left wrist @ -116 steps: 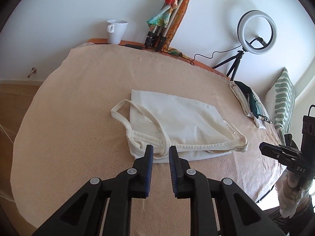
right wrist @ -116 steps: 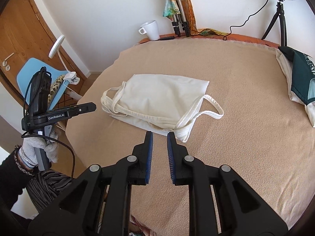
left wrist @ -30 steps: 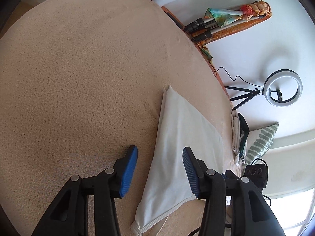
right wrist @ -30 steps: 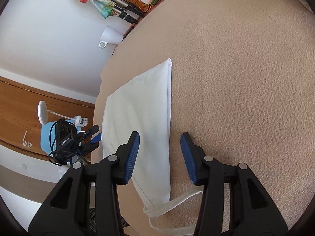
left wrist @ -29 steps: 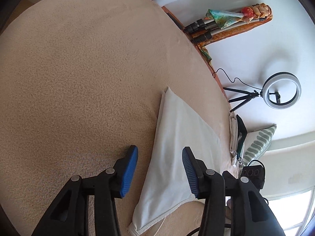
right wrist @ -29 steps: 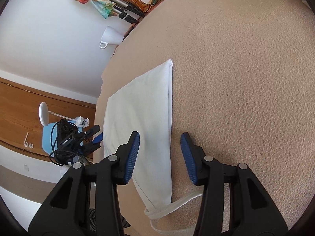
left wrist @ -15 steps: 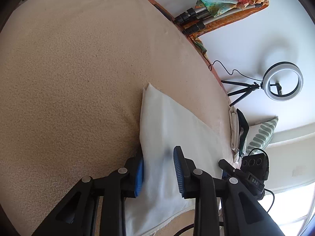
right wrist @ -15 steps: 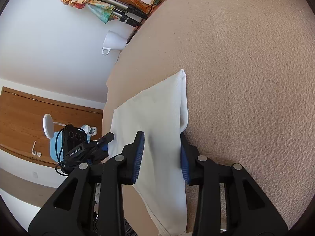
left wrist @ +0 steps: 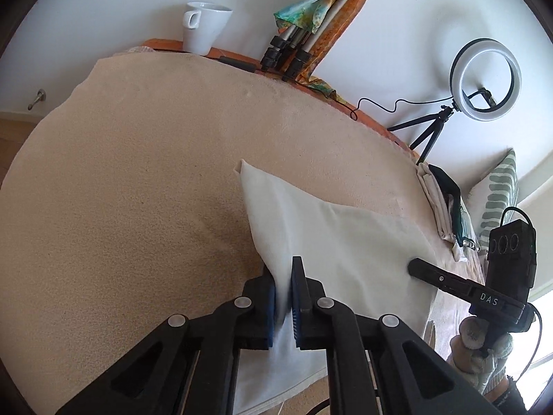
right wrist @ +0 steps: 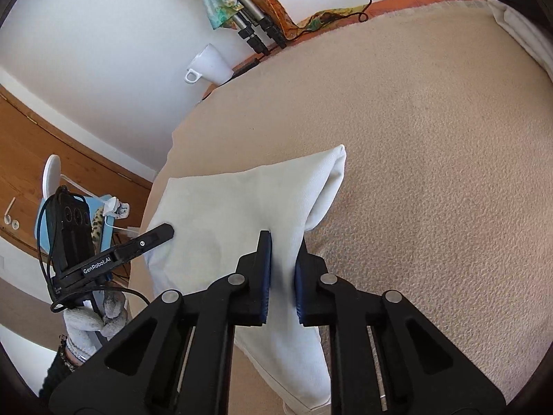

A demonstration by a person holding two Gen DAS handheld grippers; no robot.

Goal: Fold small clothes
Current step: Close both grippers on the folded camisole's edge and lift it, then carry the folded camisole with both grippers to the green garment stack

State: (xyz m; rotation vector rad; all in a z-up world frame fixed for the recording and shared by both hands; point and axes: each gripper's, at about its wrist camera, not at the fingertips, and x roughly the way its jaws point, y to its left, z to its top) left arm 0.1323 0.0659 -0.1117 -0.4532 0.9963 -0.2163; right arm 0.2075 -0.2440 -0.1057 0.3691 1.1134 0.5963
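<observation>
A folded cream-white top point(left wrist: 331, 242) lies on the beige blanket point(left wrist: 138, 173); it also shows in the right wrist view point(right wrist: 242, 207). My left gripper point(left wrist: 284, 276) is shut on the top's left side edge, lifting it slightly. My right gripper point(right wrist: 282, 252) is shut on the top's right side edge, which bulges up ahead of the jaws. Each gripper shows in the other's view: the right one point(left wrist: 449, 282) at the top's right side, the left one point(right wrist: 138, 245) at its left side. The straps are hidden.
A white mug point(left wrist: 204, 27) and folded tripods point(left wrist: 293, 45) stand at the far edge by the wall. A ring light point(left wrist: 484, 79), folded clothes point(left wrist: 446, 200) and a striped pillow point(left wrist: 497, 197) are at the right. A blue chair point(right wrist: 103, 228) stands beyond the left edge.
Both grippers have closed on the top's side edges and tilted back toward level. The held edges have risen off the blanket.
</observation>
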